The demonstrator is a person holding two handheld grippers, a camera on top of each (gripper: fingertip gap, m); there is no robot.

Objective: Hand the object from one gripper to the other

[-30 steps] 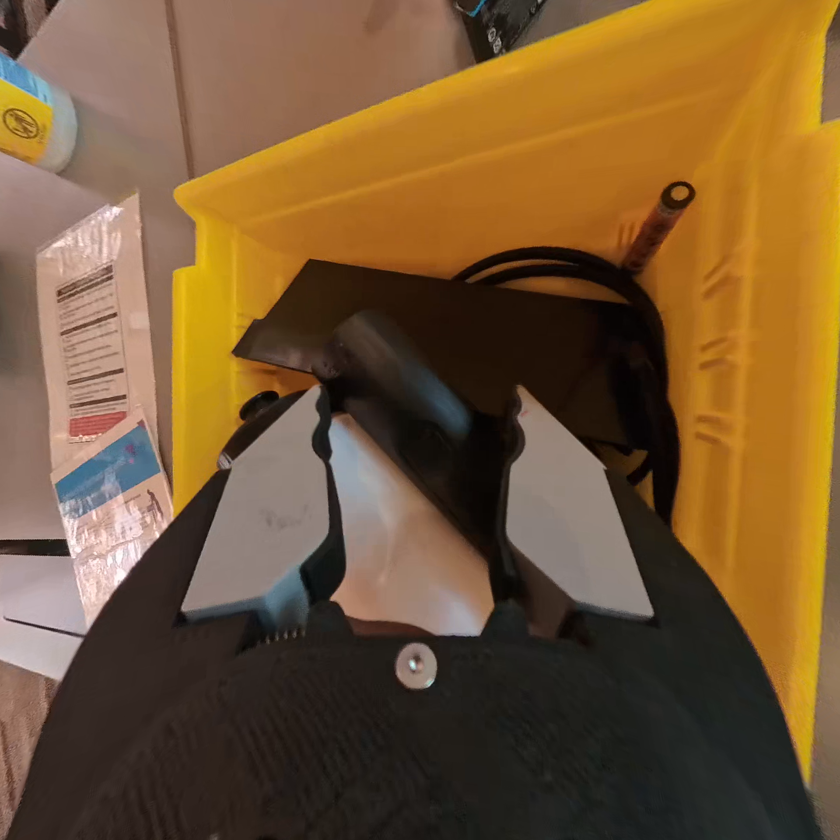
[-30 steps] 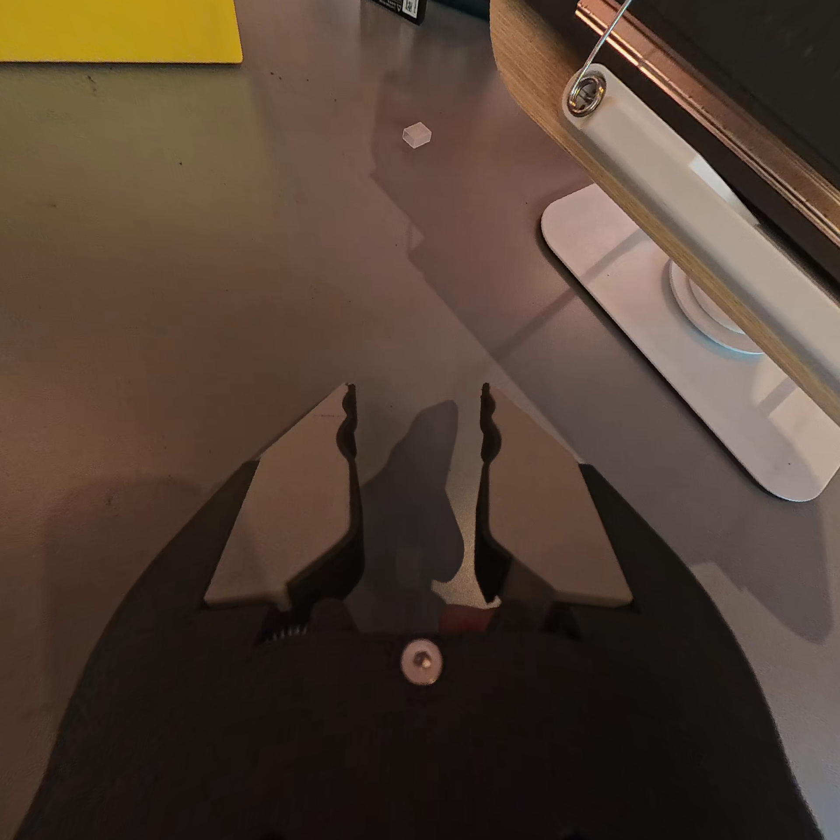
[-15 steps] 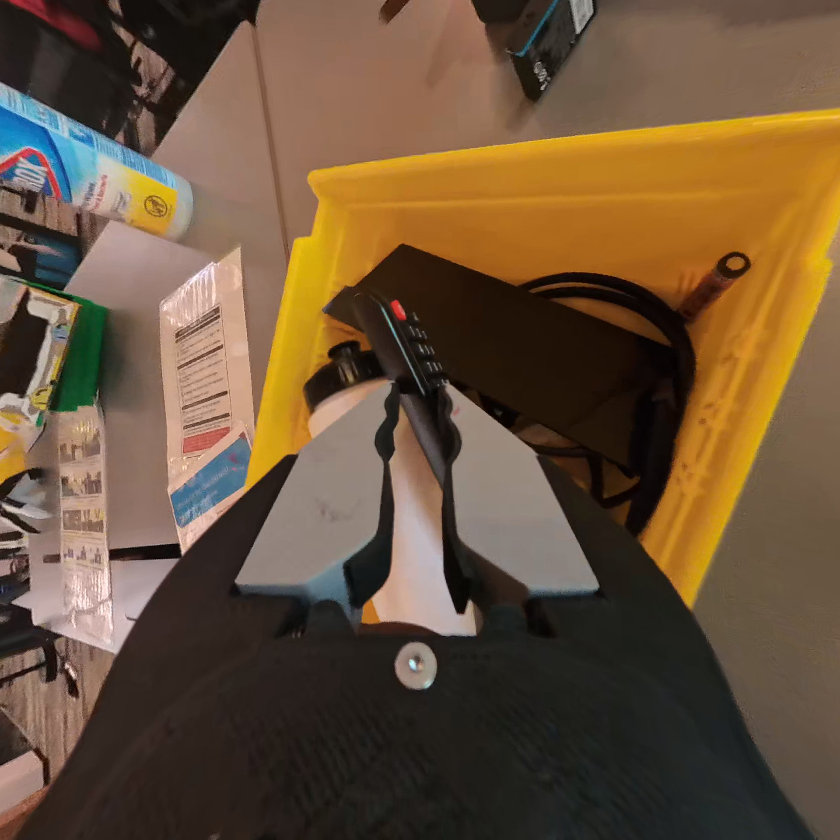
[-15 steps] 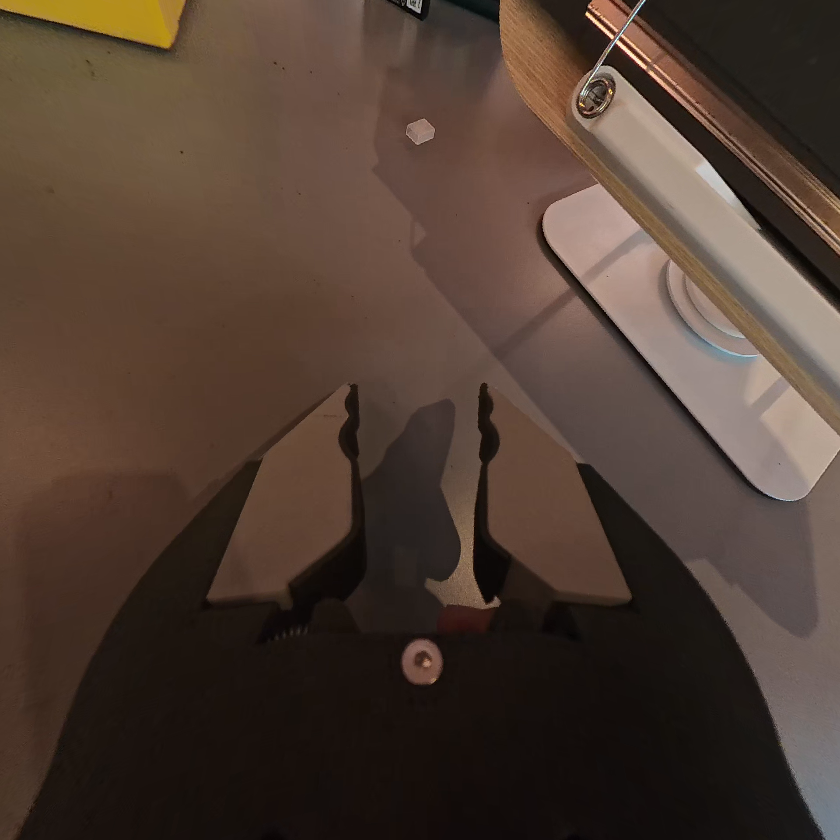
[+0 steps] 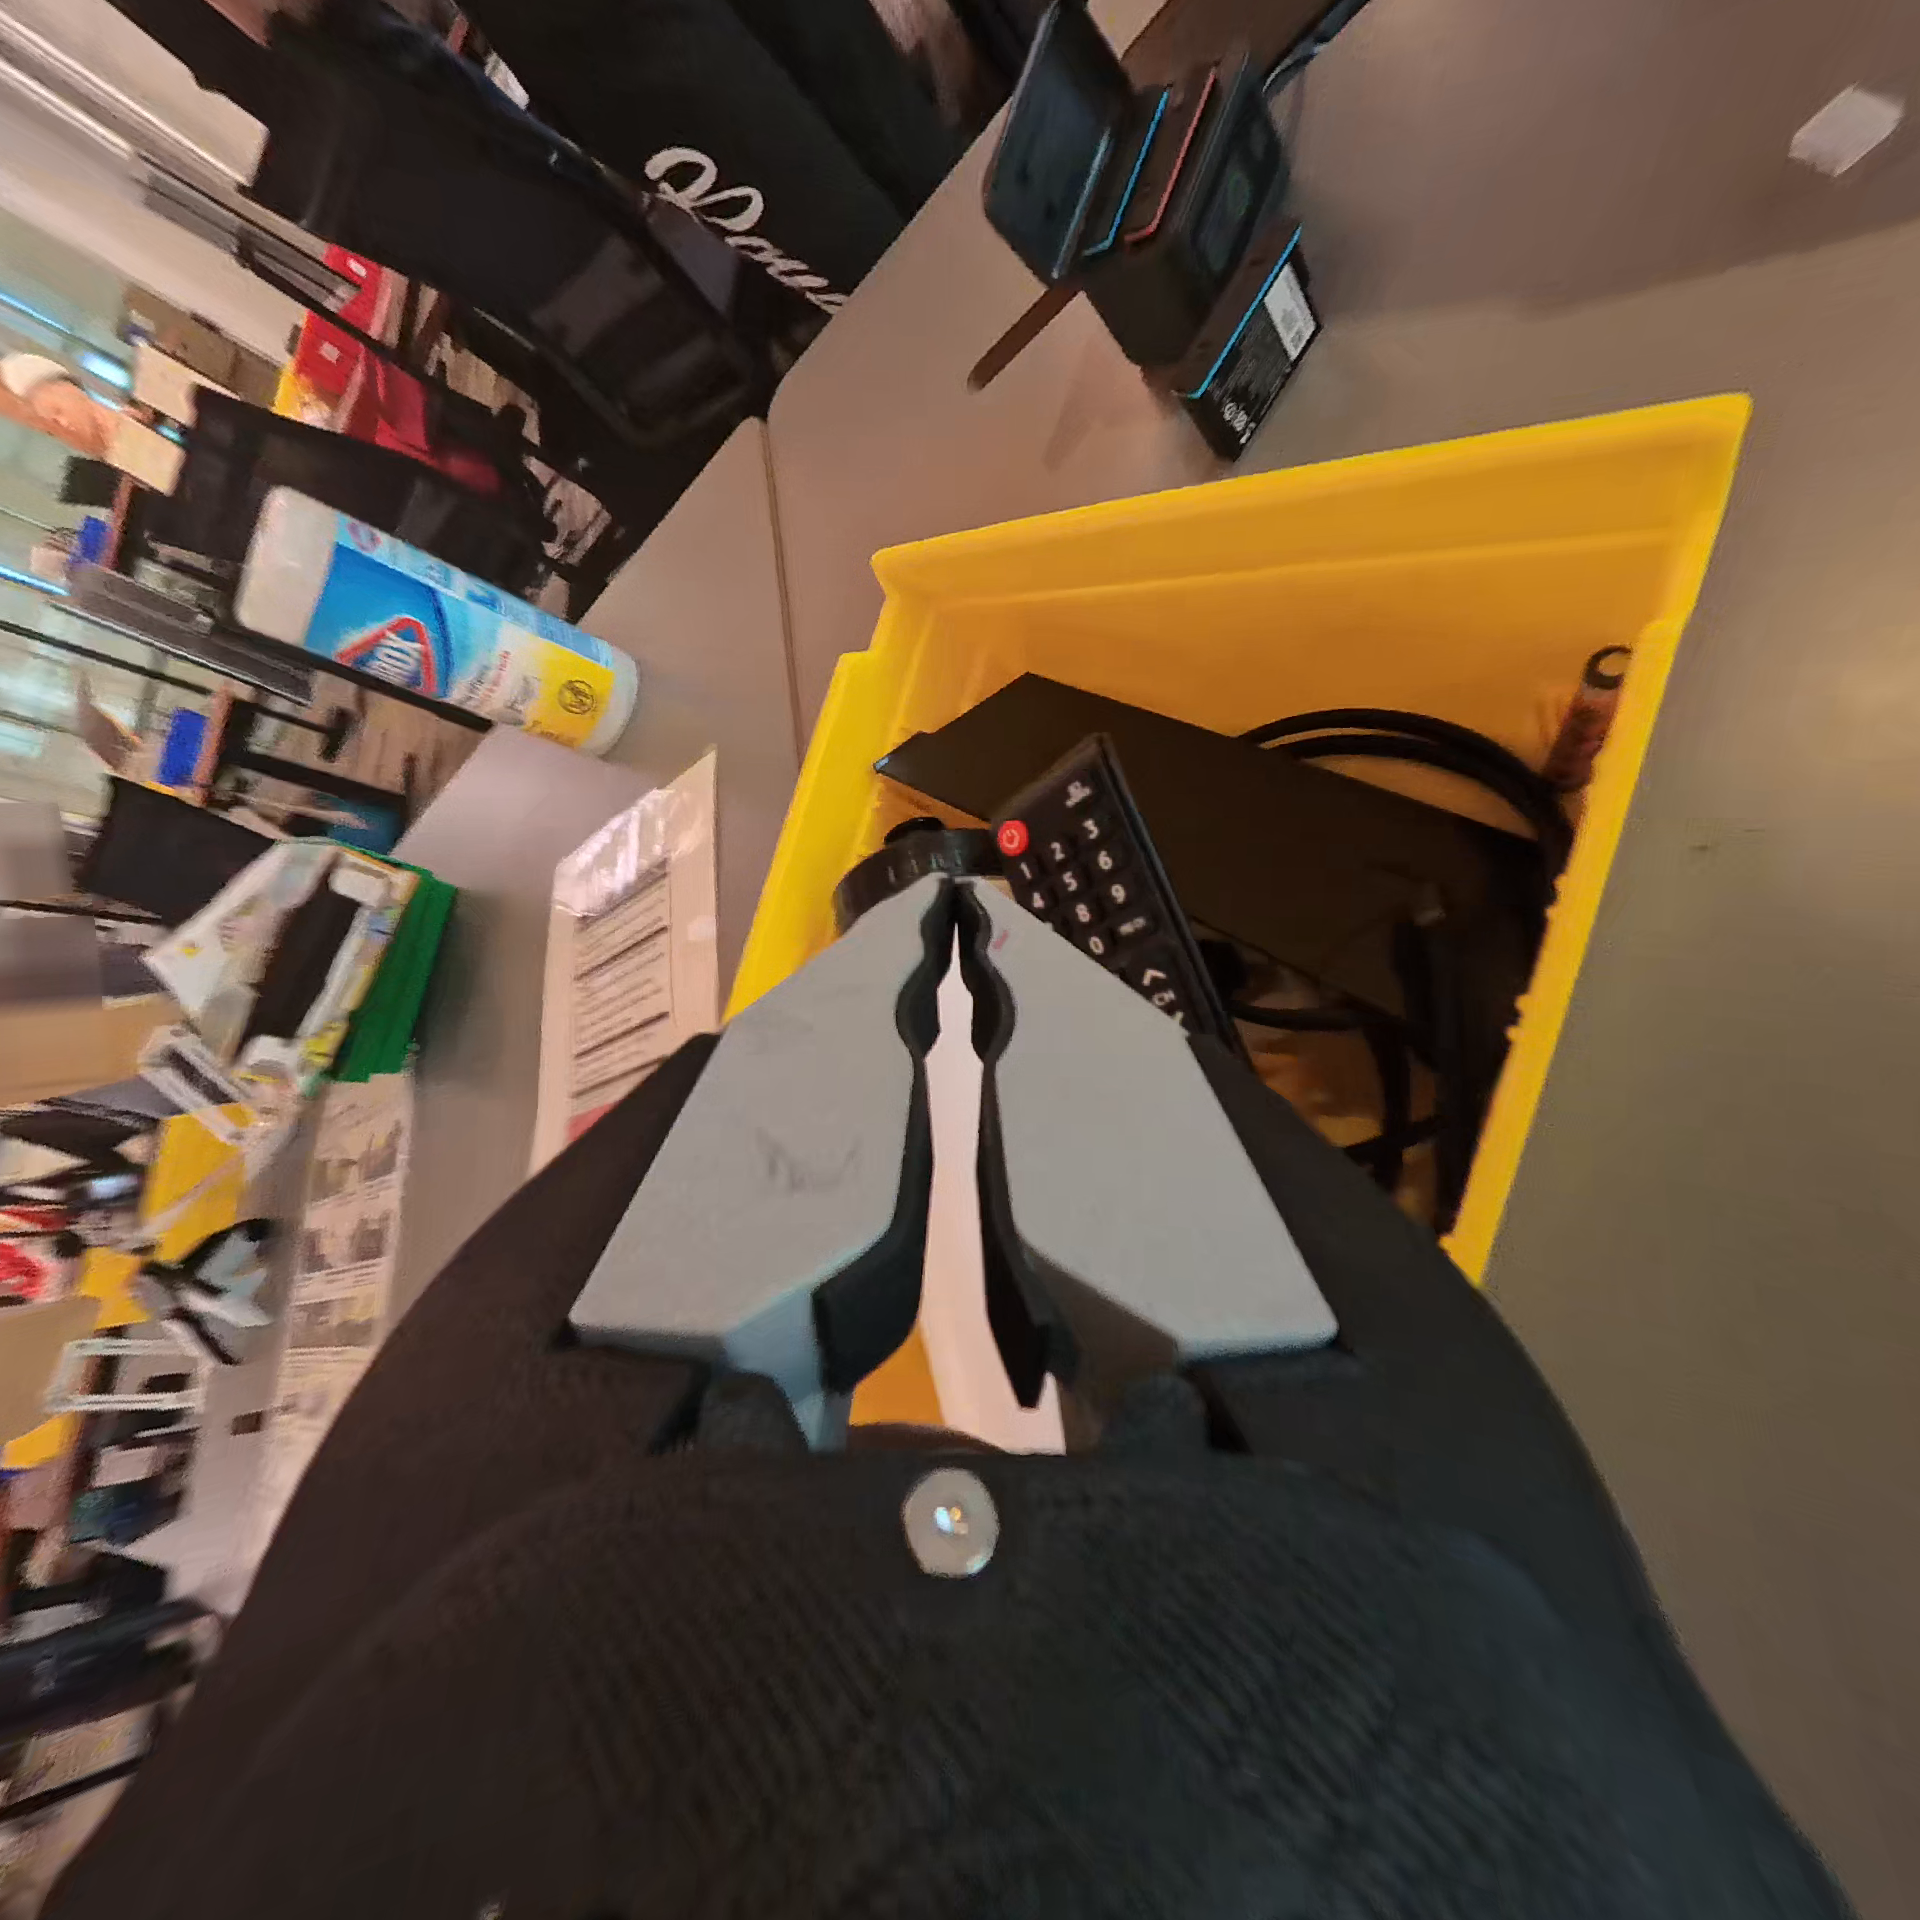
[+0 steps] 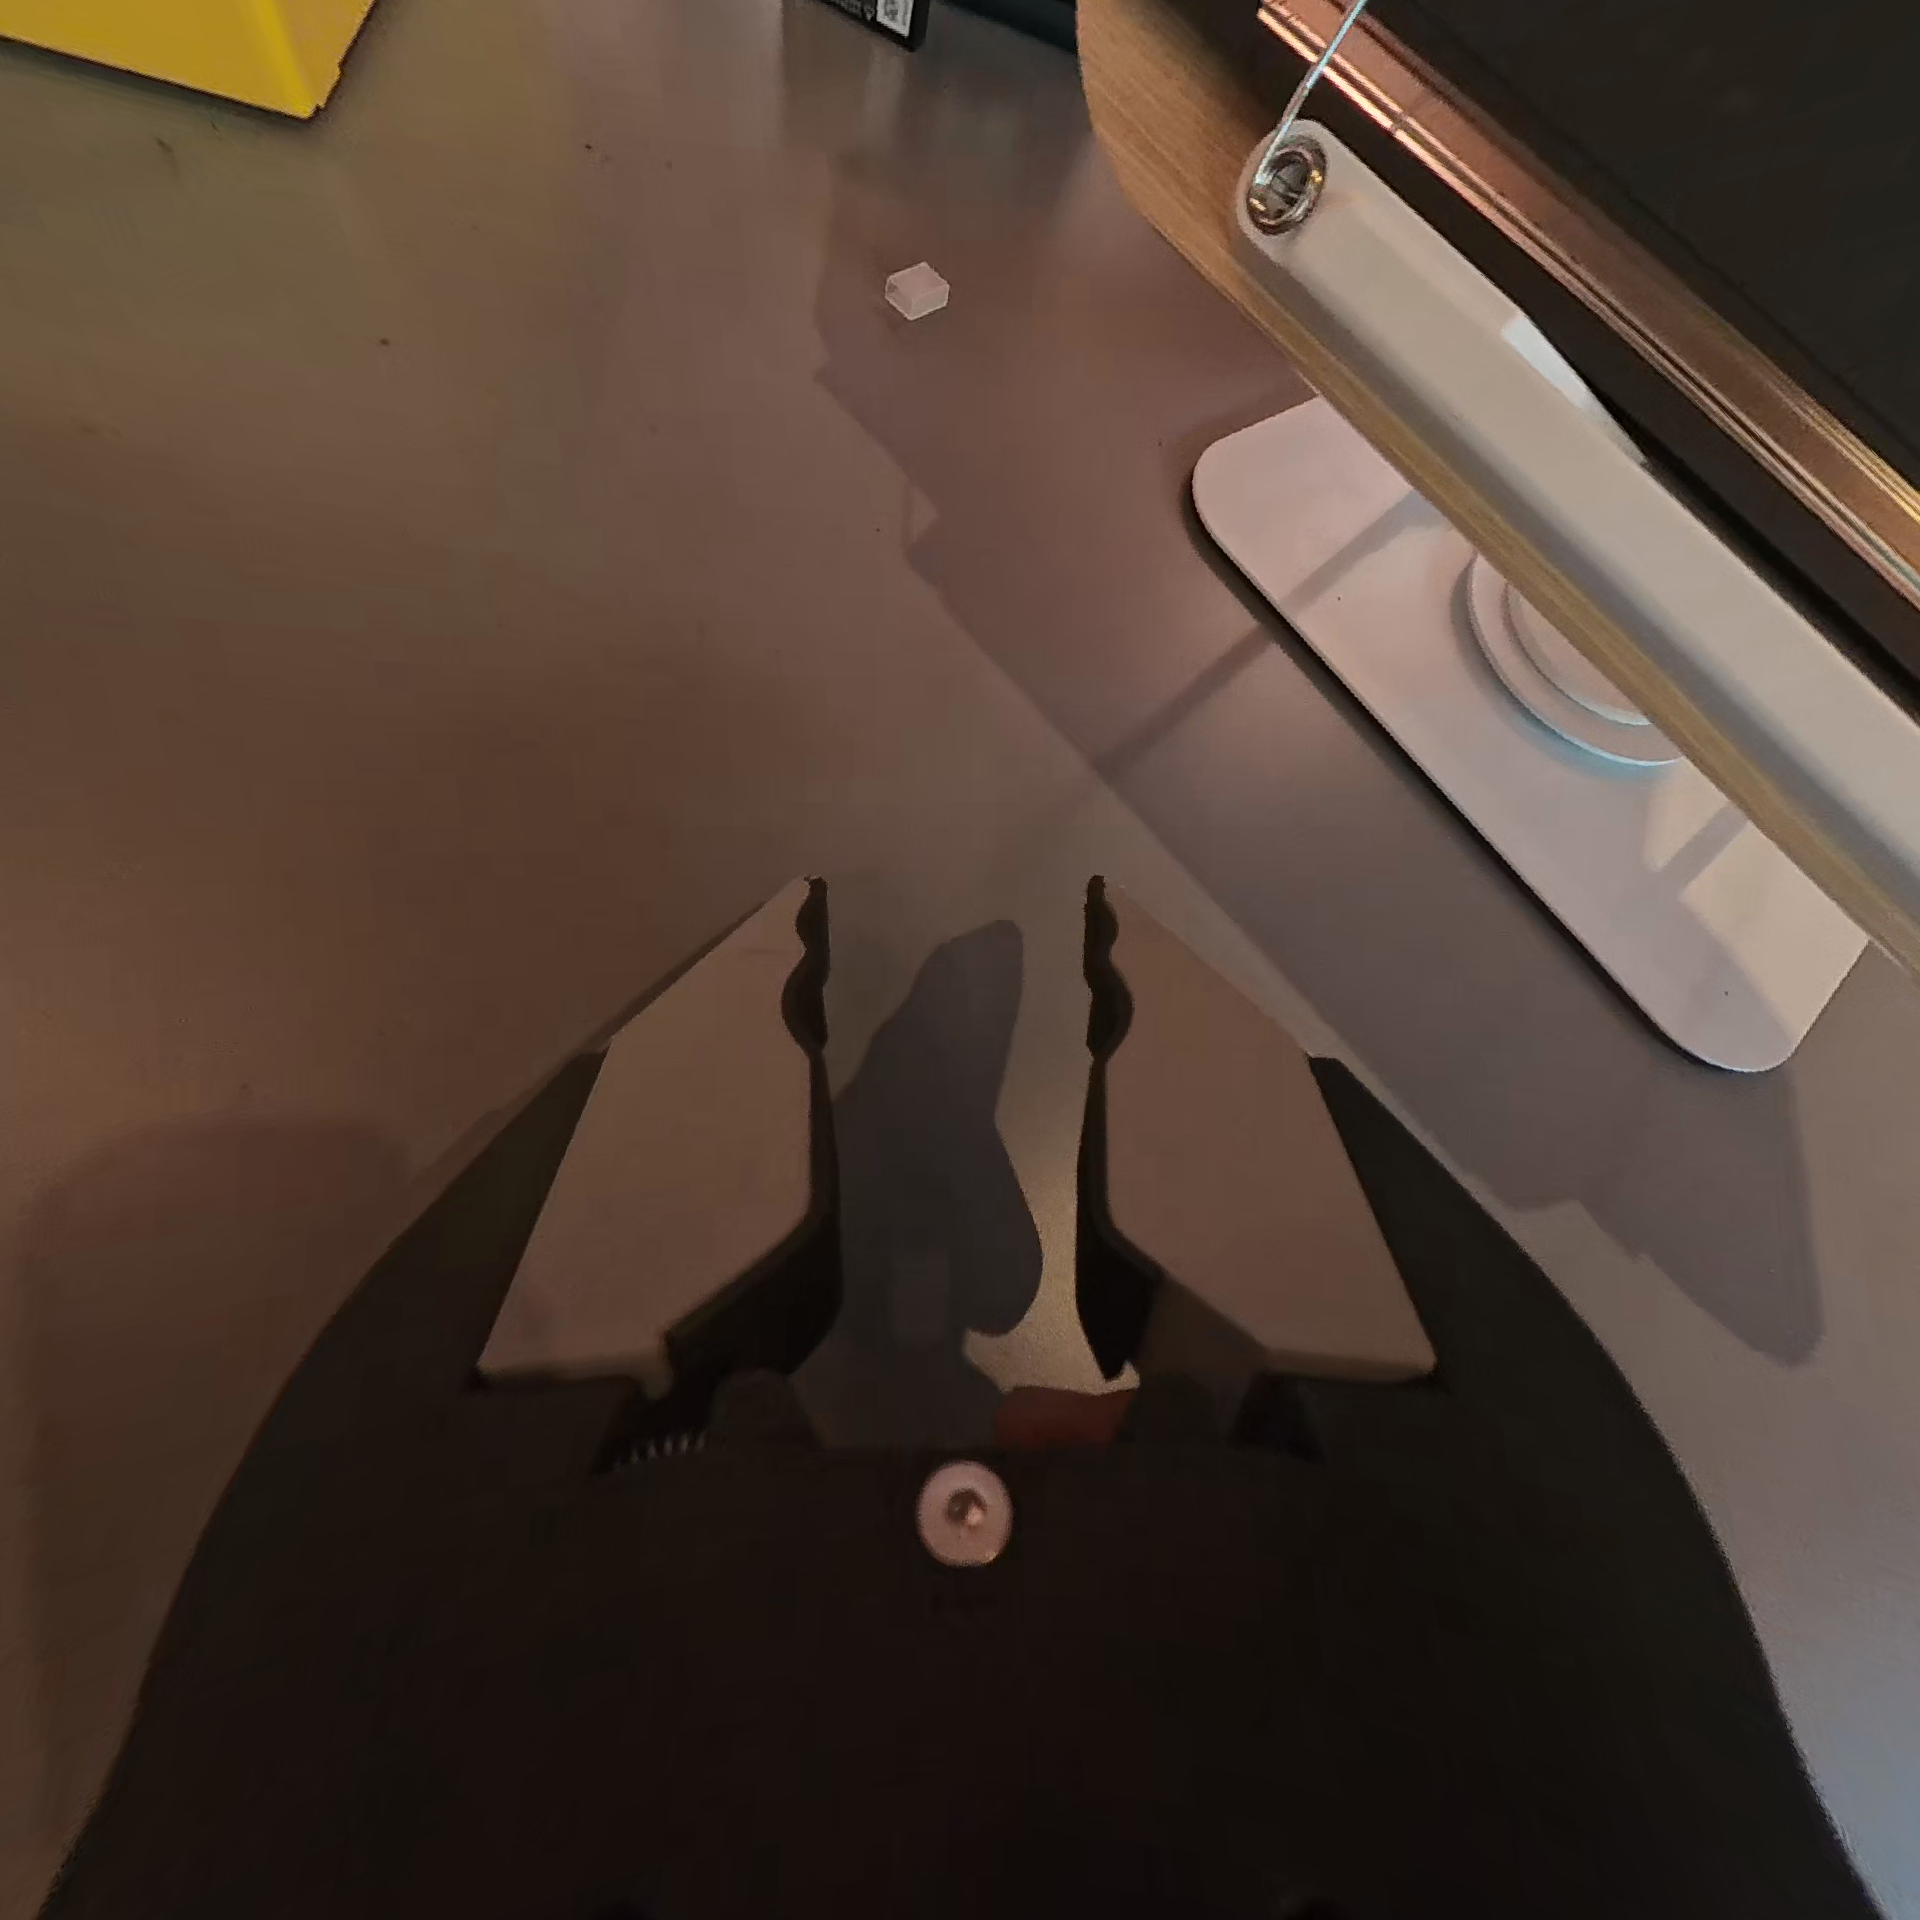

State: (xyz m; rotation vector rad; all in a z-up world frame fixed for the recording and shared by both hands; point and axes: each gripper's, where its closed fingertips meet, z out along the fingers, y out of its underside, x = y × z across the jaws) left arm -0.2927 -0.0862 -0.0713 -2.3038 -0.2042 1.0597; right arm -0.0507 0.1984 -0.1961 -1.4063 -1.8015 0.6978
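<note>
A black remote (image 5: pixel 1081 873) with a red button lies tilted in the yellow bin (image 5: pixel 1299 540), leaning on a flat black box (image 5: pixel 1309 842). My left gripper (image 5: pixel 953 894) is above the bin's left end. Its fingertips touch each other and nothing is between them. The remote runs just to the right of them and passes behind the right finger (image 5: pixel 1122 1143). My right gripper (image 6: pixel 951 904) is open and empty, low over the bare grey table (image 6: pixel 468 623). A corner of the yellow bin (image 6: pixel 208 42) shows at its far left.
The bin also holds a coiled black cable (image 5: pixel 1455 748), a brown tube (image 5: pixel 1590 707) and a white bottle with a black cap (image 5: pixel 904 862). A wipes canister (image 5: pixel 436 634), leaflets (image 5: pixel 634 935) and black devices (image 5: pixel 1164 208) lie around it. A white stand base (image 6: pixel 1455 675) and a clear cube (image 6: pixel 918 291) are near my right gripper. The gap from one gripper's tips to the other's is roughly 40 cm. From my left tips it is roughly 6 cm to the black remote (image 5: pixel 1081 873); from my right, 35 cm.
My left gripper has pulled back and up from the bin and shut fully. The remote that was between its fingers now lies beside them. My right gripper has barely moved.
</note>
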